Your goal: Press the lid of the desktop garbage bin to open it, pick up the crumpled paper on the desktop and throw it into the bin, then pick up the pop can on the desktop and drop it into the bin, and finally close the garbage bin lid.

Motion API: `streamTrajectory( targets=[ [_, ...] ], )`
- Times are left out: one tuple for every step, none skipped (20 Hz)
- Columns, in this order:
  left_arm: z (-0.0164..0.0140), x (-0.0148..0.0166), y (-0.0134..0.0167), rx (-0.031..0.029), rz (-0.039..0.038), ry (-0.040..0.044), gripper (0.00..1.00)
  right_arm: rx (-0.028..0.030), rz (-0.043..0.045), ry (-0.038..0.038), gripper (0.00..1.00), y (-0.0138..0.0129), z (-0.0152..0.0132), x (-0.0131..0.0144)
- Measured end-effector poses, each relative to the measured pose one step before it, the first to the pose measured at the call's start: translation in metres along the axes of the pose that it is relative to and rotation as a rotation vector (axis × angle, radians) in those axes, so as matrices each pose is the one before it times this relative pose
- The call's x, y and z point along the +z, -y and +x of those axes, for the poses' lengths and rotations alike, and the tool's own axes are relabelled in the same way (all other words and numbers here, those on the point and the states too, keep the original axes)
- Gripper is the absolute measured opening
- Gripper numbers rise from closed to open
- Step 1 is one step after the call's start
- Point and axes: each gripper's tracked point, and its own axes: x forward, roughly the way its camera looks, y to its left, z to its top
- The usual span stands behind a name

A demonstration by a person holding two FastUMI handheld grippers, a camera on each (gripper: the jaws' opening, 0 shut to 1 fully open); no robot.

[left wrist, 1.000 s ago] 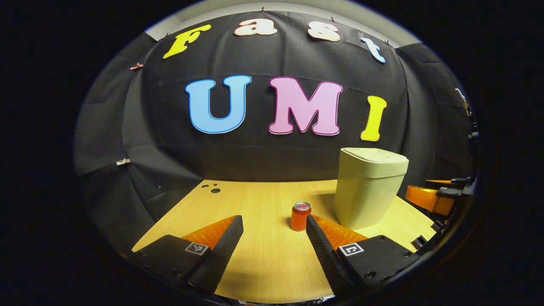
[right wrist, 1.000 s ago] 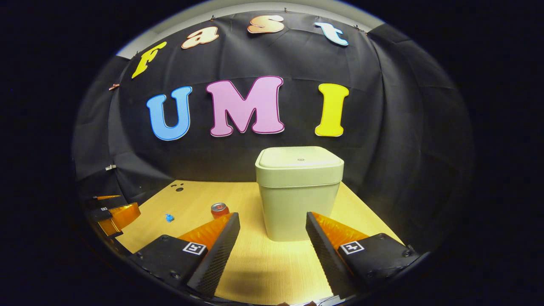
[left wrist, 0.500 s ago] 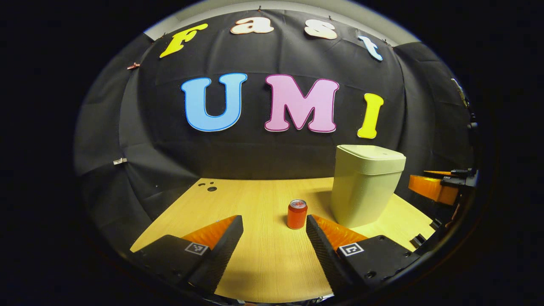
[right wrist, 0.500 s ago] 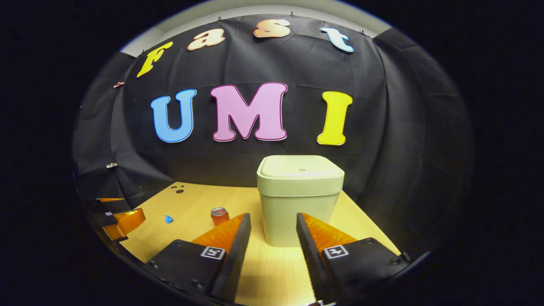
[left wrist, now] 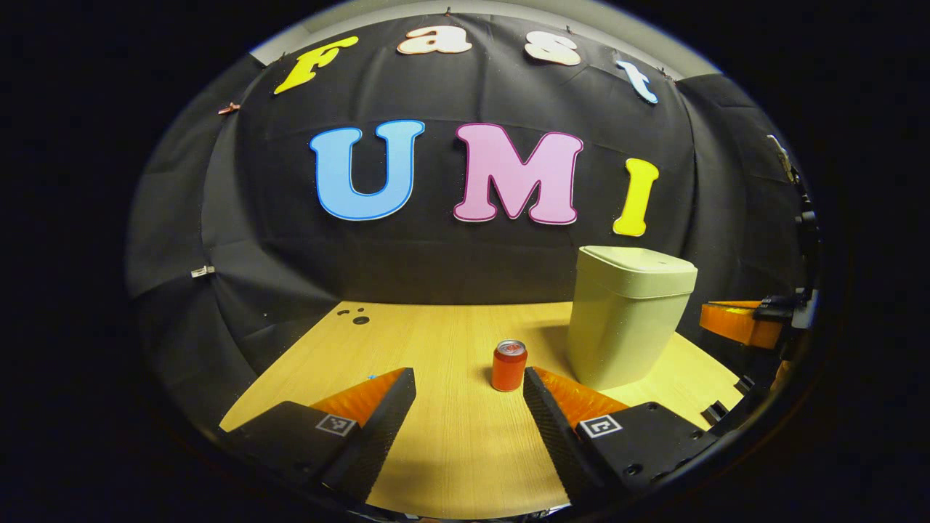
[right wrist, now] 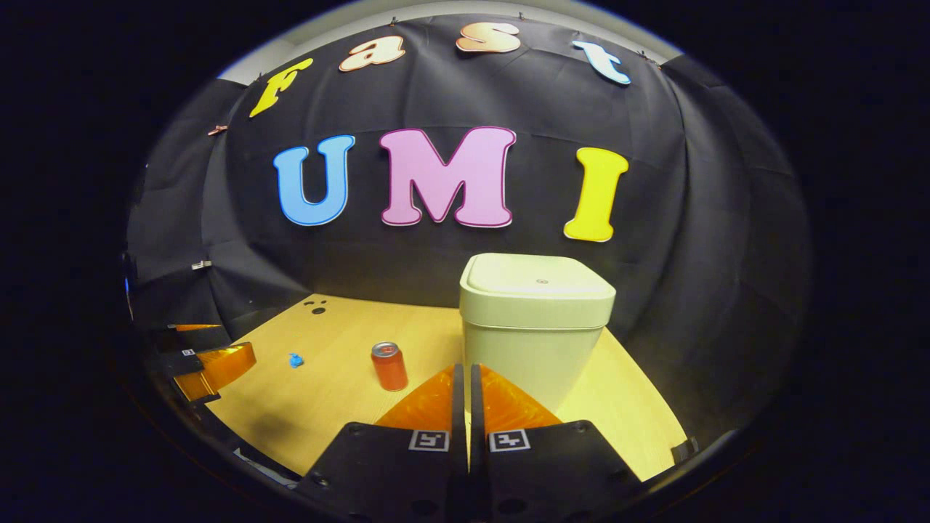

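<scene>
The garbage bin [right wrist: 536, 327] stands upright on the wooden desktop [right wrist: 327, 392], close to the black cloth wall at the rear. Its lid [right wrist: 536, 277] lies flat and closed on the bin body.

The pop can [right wrist: 389, 366] stands upright on the desktop to the left of the bin in the right gripper view, near it but not touching. Further left in that view, a small blue piece of crumpled paper [right wrist: 295, 359] lies on the desktop, well apart from the can.

Right gripper [right wrist: 466, 392]: the two fingers are pressed almost together with only a thin slit between them, and nothing is held. The tips point at the lower front of the bin, and the gripper hangs above the desktop in front of the bin. In the left gripper view, this gripper [left wrist: 737, 323] appears at the right edge, beside the bin.

Left gripper [left wrist: 468, 388]: the fingers are spread wide and hold nothing. In the left gripper view, the pop can [left wrist: 508, 365] stands just beyond the fingertips, nearer the right-hand finger, and the garbage bin [left wrist: 628, 316] stands to the right of the can. In the right gripper view, the left gripper [right wrist: 211, 367] appears at the left edge above the desktop, well apart from the paper.
</scene>
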Motion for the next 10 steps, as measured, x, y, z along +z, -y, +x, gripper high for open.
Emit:
streamTrajectory(
  targets=[
    [0.00091, -0.00011, 0.00002, -0.00098, -0.00123, -0.00308, 0.95, 0.01144, -0.00498, 0.00510, 0.05, -0.00261, -0.00002, 0.00251],
    [0.00143, -0.00270, 0.00039, -0.00433, -0.00063, -0.00500, 0.95, 0.01189, 0.00007, 0.01875, 0.05, -0.00258, 0.00066, 0.00585],
    [0.00196, -0.00383, 0.00151, -0.00627, 0.00479, -0.01042, 0.96, 0.01624, 0.00100, 0.01434, 0.05, -0.00505, -0.00008, 0.00702],
    [0.00106, -0.00479, -0.00027, 0.00005, 0.00641, -0.01131, 0.96, 0.00699, -0.01068, -0.00070, 0.05, -0.00087, 0.00390, 0.00081],
    [0.00043, -0.00269, 0.00042, -0.00195, 0.00347, -0.00807, 0.96, 0.00473, -0.00457, 0.00093, 0.05, -0.00188, 0.00053, 0.00261],
    [0.00026, -0.00283, 0.00059, -0.00251, -0.00057, -0.00437, 0.96, 0.00102, 0.00163, 0.00561, 0.05, 0.00047, 0.00143, 0.00503],
    [0.00021, 0.00024, 0.00046, -0.00204, -0.00165, -0.00063, 0.96, 0.00035, 0.00429, 0.00579, 0.05, 0.00158, 0.00199, 0.00564],
    [0.00045, 0.00024, -0.00061, 0.00056, -0.00050, 0.00103, 0.96, -0.00310, 0.00516, 0.00599, 0.05, 0.00283, 0.00232, 0.00605],
    [0.00082, 0.00154, -0.00077, 0.00295, -0.00028, 0.00129, 0.96, -0.00464, 0.00893, 0.00480, 0.05, 0.00317, 0.00294, 0.00654],
    [0.00125, -0.00112, -0.00082, 0.00106, -0.00169, -0.00093, 0.96, -0.00185, 0.01563, 0.00153, 0.05, 0.00421, 0.00382, 0.00693]
  ],
)
